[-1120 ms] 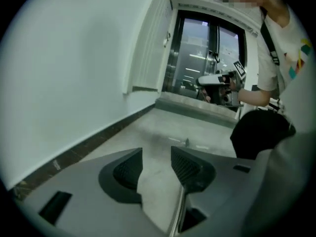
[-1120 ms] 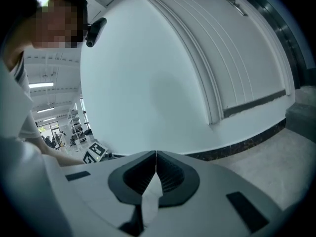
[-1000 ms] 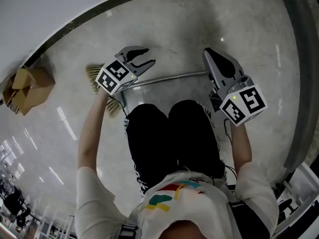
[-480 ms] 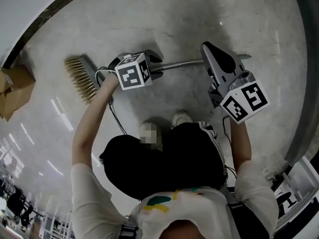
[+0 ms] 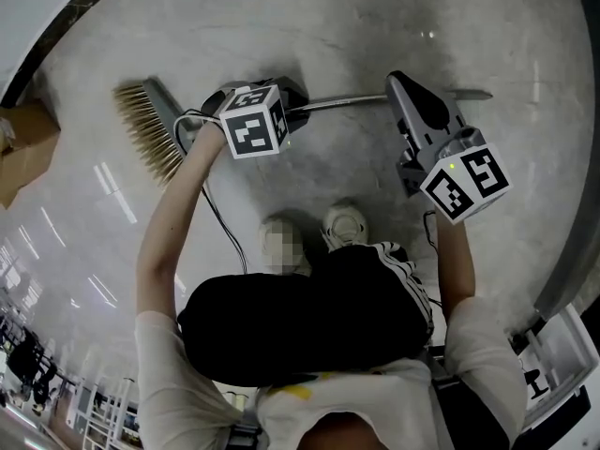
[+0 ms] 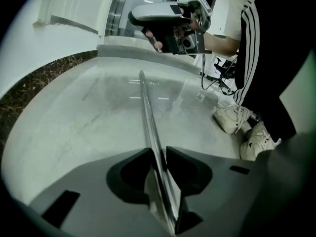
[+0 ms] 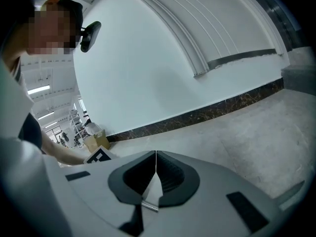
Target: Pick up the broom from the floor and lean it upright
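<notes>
Only in left gripper view: left hand-held gripper (image 6: 158,151) just closed on broom handle (image 6: 146,107).

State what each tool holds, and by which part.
Left tool, jaws just closing, grips the broom by its handle, near the head. Right tool: shut, empty.

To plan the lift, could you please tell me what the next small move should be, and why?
Probably raise the left gripper slightly: its jaws have just been closing and now appear snug on the broom handle, which lies flat on the floor; the right gripper is shut.
</notes>
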The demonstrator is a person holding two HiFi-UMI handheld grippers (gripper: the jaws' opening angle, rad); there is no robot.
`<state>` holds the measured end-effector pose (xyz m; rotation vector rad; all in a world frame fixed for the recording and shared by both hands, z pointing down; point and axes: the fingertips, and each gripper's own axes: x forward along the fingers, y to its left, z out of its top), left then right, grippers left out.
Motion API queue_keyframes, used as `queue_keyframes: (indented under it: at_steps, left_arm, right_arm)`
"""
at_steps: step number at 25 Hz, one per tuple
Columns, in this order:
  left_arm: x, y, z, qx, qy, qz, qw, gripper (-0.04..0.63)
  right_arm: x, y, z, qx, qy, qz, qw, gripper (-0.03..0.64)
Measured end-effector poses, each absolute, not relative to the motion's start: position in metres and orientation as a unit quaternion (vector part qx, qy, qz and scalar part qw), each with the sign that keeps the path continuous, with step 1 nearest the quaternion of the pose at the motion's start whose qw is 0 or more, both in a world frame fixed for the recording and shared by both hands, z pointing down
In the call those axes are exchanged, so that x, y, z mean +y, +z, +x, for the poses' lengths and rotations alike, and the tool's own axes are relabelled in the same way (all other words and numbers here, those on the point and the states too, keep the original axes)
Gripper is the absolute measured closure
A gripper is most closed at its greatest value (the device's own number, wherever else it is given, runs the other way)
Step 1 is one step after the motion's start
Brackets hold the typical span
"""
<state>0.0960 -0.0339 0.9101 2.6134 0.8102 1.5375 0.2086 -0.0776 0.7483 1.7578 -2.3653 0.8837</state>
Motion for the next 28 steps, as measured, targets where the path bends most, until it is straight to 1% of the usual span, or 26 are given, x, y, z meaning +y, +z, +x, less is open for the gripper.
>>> queue_keyframes:
  at_steps: [3,9,14,17,21,24,26,28]
  left_arm:
    - [-0.036,0.910,0.099,0.259,0.502,0.825,0.010,0.446]
    - [-0.039,0.909,0.099,0.252,0.481,0.837,0.067,0.459]
    - [-0.042,0.898,0.097,0.245,0.460,0.851,0.068,0.465]
    - [-0.064,0.859,0.103,0.217,0.426,0.876,0.061,0.471]
    - [-0.122,0.787,0.113,0.155,0.382,0.910,0.042,0.472]
    - [-0.149,0.731,0.116,0.113,0.344,0.931,0.050,0.476]
    - [-0.166,0.697,0.115,0.089,0.322,0.942,0.043,0.476]
    - [-0.179,0.668,0.111,0.070,0.305,0.949,0.029,0.477]
  right_arm:
    - [-0.079,0.750,0.207,-0.770,0.286,0.569,0.033,0.603]
    - [-0.082,0.752,0.204,-0.767,0.292,0.571,0.034,0.603]
    - [-0.088,0.739,0.206,-0.760,0.293,0.579,0.032,0.603]
    - [-0.097,0.713,0.206,-0.760,0.285,0.583,0.023,0.603]
    - [-0.107,0.673,0.211,-0.755,0.270,0.598,0.015,0.603]
    - [-0.105,0.647,0.194,-0.791,0.290,0.537,0.035,0.603]
    - [-0.118,0.626,0.178,-0.824,0.292,0.486,0.015,0.601]
    - [-0.143,0.601,0.169,-0.833,0.283,0.474,-0.021,0.596]
